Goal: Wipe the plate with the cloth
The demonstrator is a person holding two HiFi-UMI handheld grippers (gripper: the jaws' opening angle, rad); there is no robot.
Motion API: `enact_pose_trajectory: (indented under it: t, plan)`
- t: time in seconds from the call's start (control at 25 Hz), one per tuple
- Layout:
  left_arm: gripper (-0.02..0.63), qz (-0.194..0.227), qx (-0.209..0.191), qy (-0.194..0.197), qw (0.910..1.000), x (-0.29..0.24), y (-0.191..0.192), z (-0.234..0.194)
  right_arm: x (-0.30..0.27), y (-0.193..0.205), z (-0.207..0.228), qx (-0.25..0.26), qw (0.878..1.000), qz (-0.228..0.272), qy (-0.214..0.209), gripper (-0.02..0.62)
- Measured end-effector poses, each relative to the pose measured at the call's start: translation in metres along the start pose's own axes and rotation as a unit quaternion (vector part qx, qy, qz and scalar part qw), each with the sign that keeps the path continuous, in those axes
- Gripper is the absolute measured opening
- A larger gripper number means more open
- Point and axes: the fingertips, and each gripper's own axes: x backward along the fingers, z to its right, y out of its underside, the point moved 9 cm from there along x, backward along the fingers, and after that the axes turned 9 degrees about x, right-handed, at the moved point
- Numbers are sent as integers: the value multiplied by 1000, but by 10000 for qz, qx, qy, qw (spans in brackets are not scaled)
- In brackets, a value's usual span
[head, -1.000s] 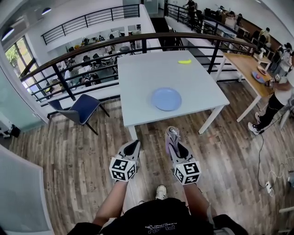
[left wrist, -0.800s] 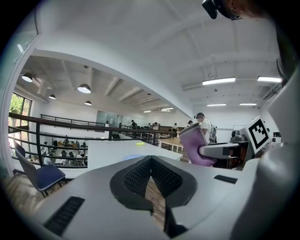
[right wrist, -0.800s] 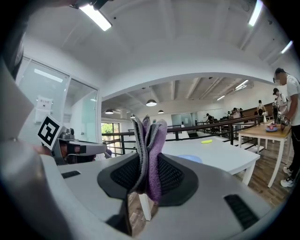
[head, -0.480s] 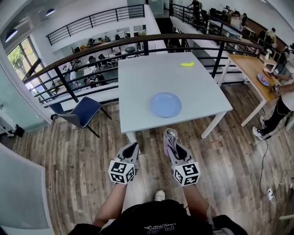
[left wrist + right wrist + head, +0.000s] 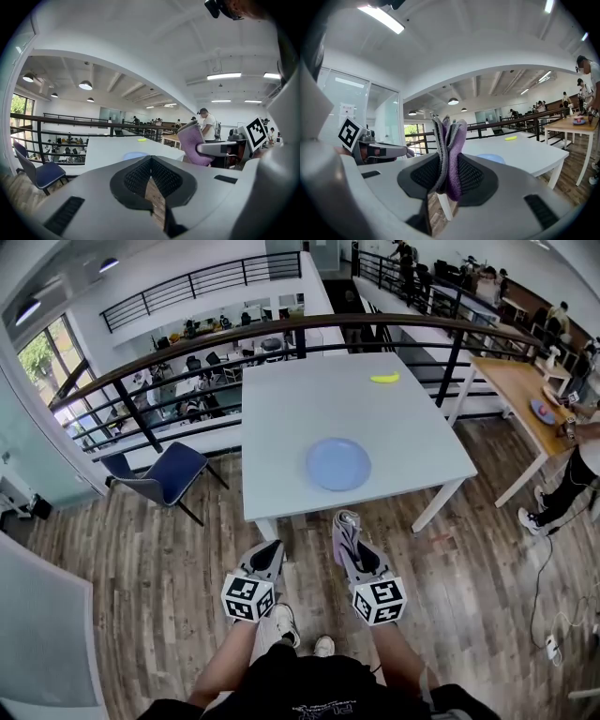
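Observation:
A light blue plate [image 5: 337, 464] lies on the white table [image 5: 281, 409] near its front edge; it also shows as a pale disc, the plate [image 5: 490, 158], in the right gripper view. My right gripper [image 5: 347, 530] is shut on a folded purple-and-grey cloth [image 5: 346, 524], which sticks up between the jaws as the cloth [image 5: 450, 150]. It hovers over the wooden floor just short of the table. My left gripper [image 5: 269, 553] is shut with nothing in it, beside the right one.
A yellow object [image 5: 384, 378] lies at the table's far right. A blue chair [image 5: 159, 470] stands left of the table. A dark railing [image 5: 281, 334] runs behind it. A wooden table [image 5: 516, 390] and a person [image 5: 577, 460] are at the right.
The table and plate have drawn slightly nearer in the head view as the person stepped forward. Both grippers keep their pose, the cloth still held.

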Motion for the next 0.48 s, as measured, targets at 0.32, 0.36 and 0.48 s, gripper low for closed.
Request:
enact_pose_trajectory:
  t: [0.32,0.36,0.48]
  plan:
    - [12,76,-28,155,9998,-38,-21,-26,-38,-12,16,102,9999,-15,92,117]
    - [12,87,-32,183,9998,-43,-25,-32,-45,-15,17,118,9999,-11,107,117]
    - [12,134,-38,269,9995,-58,-40,-53,-69,-28,17,201,9997,22,129,117]
